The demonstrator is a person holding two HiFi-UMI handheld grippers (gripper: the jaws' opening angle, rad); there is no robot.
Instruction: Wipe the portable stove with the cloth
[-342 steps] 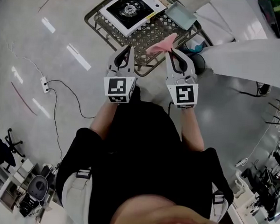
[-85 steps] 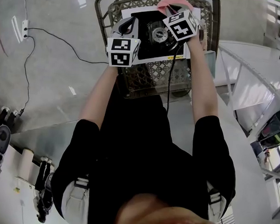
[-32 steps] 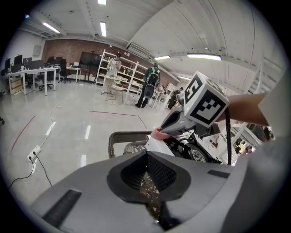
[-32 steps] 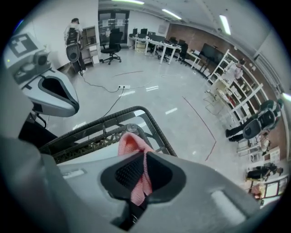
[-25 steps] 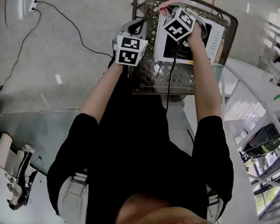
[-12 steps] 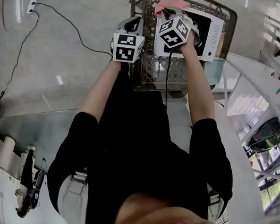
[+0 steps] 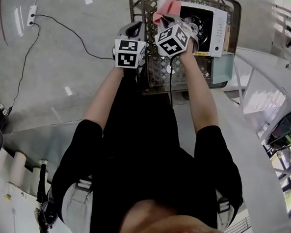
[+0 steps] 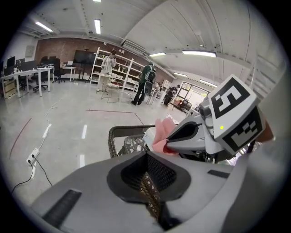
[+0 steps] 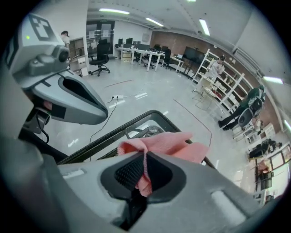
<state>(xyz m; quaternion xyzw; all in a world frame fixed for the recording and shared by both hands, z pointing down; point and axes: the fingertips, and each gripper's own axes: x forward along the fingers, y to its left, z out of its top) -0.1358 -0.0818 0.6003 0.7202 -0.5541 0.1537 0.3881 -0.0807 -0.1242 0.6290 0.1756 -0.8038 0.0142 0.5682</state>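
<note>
The white portable stove [image 7: 202, 24] with a black burner lies on a wicker table [image 7: 160, 75] at the top of the head view. My right gripper [image 7: 167, 19] is shut on the pink cloth [image 7: 164, 12], held over the table just left of the stove's left edge. In the right gripper view the cloth [image 9: 159, 145] bunches out of the shut right gripper [image 9: 144, 157] above the table rim [image 9: 113, 134]. My left gripper [image 7: 136, 25] hovers at the table's left rim. Its pads [image 8: 157, 170] are together with nothing between them, beside the cloth [image 8: 161, 134].
A pale blue-grey box [image 7: 221, 67] sits by the table's right side. A power strip [image 7: 31, 15] and its black cable [image 7: 67, 27] lie on the floor to the left. White tabletops [image 7: 265, 91] stand to the right. People and shelves [image 8: 118, 73] are far off.
My right gripper has carried the cloth leftward off the stove top to just past its left edge. The left gripper has stayed at the table's left rim.
</note>
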